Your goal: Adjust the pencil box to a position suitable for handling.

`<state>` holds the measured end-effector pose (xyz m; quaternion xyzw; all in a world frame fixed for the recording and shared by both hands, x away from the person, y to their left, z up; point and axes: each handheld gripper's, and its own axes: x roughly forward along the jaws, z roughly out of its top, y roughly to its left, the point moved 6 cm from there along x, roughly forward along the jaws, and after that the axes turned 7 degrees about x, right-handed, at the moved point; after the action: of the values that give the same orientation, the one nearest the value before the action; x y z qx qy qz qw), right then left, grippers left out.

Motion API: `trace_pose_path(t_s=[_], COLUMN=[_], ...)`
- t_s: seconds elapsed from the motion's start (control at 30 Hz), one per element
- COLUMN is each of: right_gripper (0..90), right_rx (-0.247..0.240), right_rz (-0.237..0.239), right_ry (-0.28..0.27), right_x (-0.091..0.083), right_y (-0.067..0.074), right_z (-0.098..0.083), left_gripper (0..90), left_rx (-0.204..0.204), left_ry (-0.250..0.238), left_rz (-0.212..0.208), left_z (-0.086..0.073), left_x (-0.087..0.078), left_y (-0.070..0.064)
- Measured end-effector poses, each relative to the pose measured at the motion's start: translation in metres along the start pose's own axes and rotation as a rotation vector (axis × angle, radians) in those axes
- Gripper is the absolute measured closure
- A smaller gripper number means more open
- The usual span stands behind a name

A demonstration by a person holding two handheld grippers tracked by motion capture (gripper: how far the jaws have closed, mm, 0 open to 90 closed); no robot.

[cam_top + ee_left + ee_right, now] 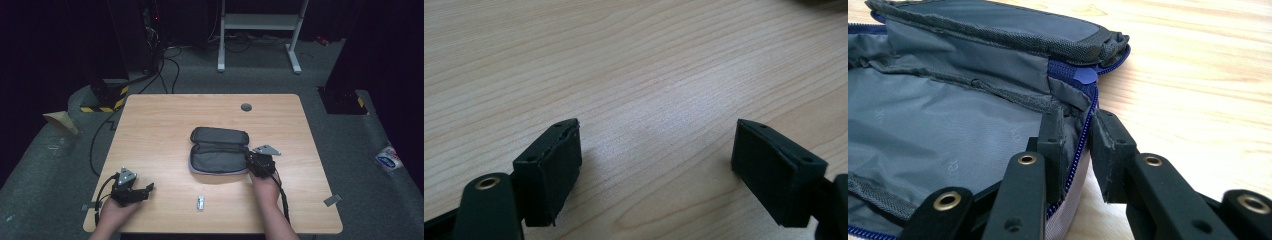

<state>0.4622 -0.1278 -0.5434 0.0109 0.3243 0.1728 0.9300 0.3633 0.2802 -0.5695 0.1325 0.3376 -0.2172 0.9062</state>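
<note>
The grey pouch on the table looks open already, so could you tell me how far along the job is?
Done: the grey pouch lies unzipped, lid folded back, lining bare. In hand: the right gripper has its jaws pinched on the pouch's near right rim, along the blue zipper. Left, probably: the small white item lies untouched on the table, and the left gripper rests open beside it.

The left gripper point(656, 150) hovers low over the bare wooden table point(624, 60), its jaws spread wide.
</note>
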Motion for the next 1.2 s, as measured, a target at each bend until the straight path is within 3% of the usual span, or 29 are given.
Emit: trace_pose_path(t_s=[0.27,0.67,1.2], right_gripper=[75.3,72.1,70.2], right_rx=[-0.030,-0.007,-0.015], right_rz=[0.010,0.053,0.053], right_ry=[0.008,0.005,0.007], right_x=[0.012,0.014,0.016], right_y=[0.015,0.029,0.032], right_z=[0.006,0.005,0.002], left_gripper=[20.5,20.5,20.5], left_rx=[0.001,0.001,0.001], left_ry=[0.000,0.001,0.000], left_rz=[-0.001,-0.002,0.000], left_z=[0.000,0.000,0.000], left_x=[0.000,0.000,0.000], left_y=[0.000,0.000,0.000])
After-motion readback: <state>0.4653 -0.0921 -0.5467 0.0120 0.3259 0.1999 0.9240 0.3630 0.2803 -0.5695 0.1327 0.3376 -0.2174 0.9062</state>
